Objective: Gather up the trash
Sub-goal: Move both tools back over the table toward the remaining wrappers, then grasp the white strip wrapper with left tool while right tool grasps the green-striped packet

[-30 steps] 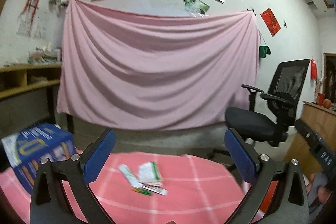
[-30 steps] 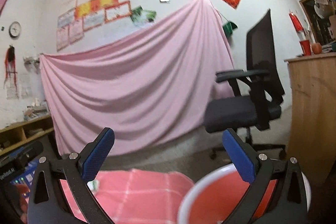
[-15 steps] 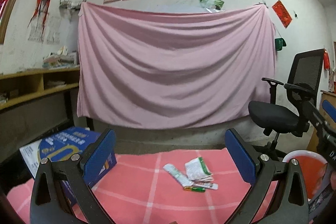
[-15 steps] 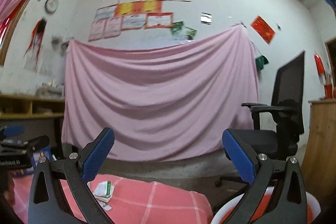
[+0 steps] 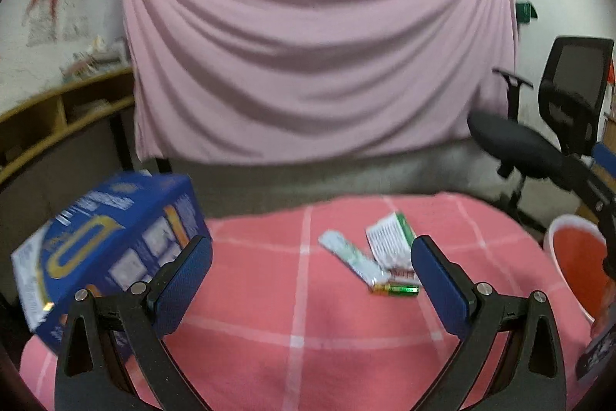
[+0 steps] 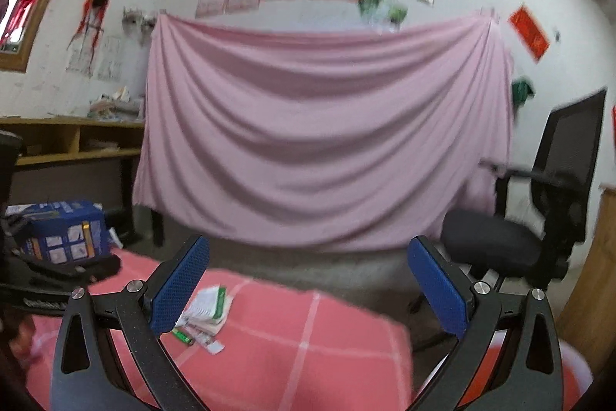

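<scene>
A small heap of trash lies on the pink checked tablecloth [image 5: 269, 295]: a white and green wrapper [image 5: 389, 241], a long pale wrapper [image 5: 352, 260] and a green battery [image 5: 400, 290]. The heap also shows in the right wrist view [image 6: 208, 311]. My left gripper [image 5: 312, 291] is open and empty above the cloth, a little short of the trash. My right gripper [image 6: 308, 295] is open and empty, with the trash by its left finger. A red bucket with a white rim [image 5: 573, 257] stands at the table's right side.
A blue printed box [image 5: 104, 249] lies at the left of the table and shows in the right wrist view [image 6: 61, 234]. A black office chair [image 5: 539, 137] stands to the right. A pink sheet [image 5: 315, 56] hangs on the back wall. Wooden shelves [image 5: 50, 126] stand at left.
Both grippers have tilted down and swung left, so the table and trash sit higher and larger in view. Both stay open and empty.
</scene>
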`<action>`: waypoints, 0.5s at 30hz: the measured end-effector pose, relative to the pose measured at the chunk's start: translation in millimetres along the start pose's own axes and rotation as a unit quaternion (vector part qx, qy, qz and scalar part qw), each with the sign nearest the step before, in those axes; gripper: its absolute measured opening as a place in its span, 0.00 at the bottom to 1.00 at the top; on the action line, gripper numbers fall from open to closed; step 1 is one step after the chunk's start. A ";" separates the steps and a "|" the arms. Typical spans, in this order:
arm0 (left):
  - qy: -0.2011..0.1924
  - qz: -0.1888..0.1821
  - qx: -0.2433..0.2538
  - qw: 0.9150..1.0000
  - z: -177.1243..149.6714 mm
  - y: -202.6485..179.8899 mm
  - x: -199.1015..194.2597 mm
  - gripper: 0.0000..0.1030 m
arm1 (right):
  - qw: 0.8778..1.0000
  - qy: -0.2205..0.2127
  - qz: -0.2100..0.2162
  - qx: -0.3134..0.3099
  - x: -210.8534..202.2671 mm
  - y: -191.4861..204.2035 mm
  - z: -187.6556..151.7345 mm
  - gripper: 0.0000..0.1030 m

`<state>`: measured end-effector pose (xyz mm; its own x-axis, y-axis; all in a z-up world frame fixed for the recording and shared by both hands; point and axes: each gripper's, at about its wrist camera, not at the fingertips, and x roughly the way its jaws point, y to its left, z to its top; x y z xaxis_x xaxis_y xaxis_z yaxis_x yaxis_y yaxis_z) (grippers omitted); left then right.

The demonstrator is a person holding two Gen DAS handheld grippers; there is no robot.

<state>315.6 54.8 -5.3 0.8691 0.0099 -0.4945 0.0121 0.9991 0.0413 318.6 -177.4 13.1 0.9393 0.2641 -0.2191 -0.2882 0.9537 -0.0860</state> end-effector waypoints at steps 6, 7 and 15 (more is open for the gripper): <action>0.060 -0.018 -0.016 0.998 3.7 -1.9 28.0 0.70 | 0.993 0.106 0.043 0.025 37.9 2.4 -8.1 0.86; 0.072 -0.024 -0.022 0.997 4.5 -1.6 34.4 0.63 | 0.991 0.121 0.052 0.027 43.2 2.8 -10.2 0.83; 0.175 -0.074 -0.067 0.980 10.7 5.0 86.2 0.31 | 0.965 0.231 0.112 0.055 87.5 3.6 -22.8 0.59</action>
<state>395.8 60.2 -38.4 0.6401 -0.1457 -0.7544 0.0405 0.9869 -0.1562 395.5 -154.1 -28.5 0.6645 0.3980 -0.6324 -0.4297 0.8960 0.1123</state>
